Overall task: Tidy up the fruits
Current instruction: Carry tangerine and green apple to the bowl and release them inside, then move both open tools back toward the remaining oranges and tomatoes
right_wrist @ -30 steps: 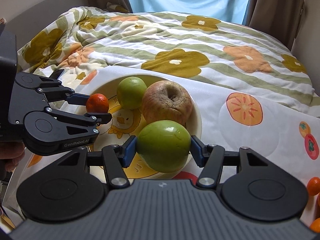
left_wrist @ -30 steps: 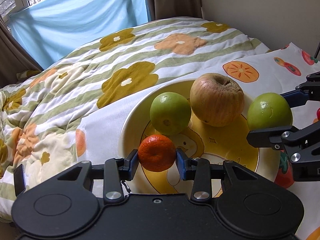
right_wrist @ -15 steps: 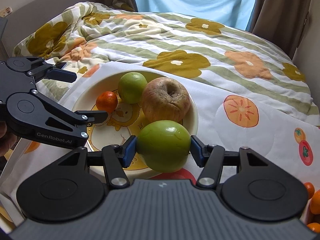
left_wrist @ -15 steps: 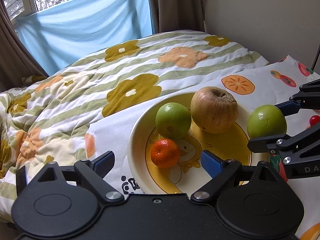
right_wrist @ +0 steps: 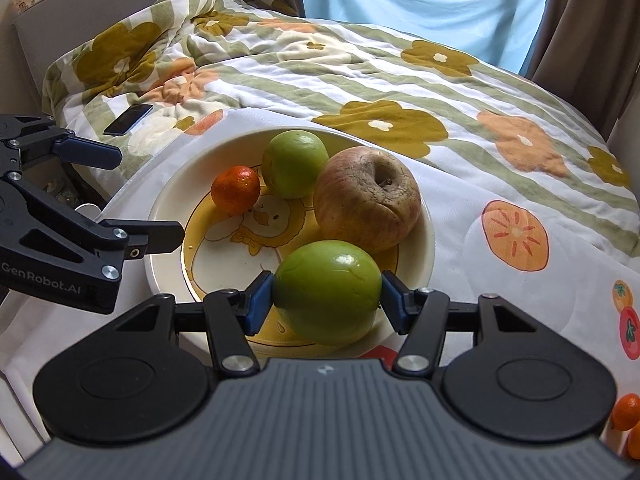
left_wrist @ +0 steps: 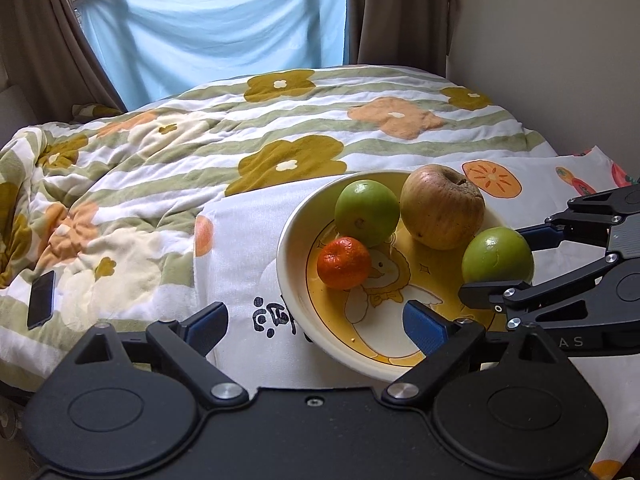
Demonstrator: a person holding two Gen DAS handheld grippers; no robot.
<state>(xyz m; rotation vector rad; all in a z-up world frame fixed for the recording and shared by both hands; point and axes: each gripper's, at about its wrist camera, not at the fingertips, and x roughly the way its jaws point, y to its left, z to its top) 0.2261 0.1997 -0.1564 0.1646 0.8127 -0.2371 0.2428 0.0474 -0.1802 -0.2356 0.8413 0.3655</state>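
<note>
1. Plate (right_wrist: 427, 216), cream with a yellow duck drawing, on a white fruit-print cloth (right_wrist: 516, 280) spread over a flowered quilt (left_wrist: 280, 120).
2. On the plate: tangerine (left_wrist: 343, 263) toward its left side, touching a green fruit (left_wrist: 367, 213) at the far rim; wrinkled apple (left_wrist: 442, 206) just right of that green fruit, at the far rim.
3. Left gripper (left_wrist: 316, 320) released, blue pads spread wide, nothing between them; jaws just been opening. Poised at the plate's near-left edge, tangerine lying free beyond the pads.
4. Right gripper (right_wrist: 326, 298) clenched on a second green fruit (right_wrist: 327, 292), pads pressed to both its sides, over the plate's near-right part. Whether it touches the plate: cannot tell.
5. Dark phone (right_wrist: 128, 119) on the quilt, well left of the plate.
6. More tangerines (right_wrist: 626, 412) on the cloth, well to the right of the plate.
</note>
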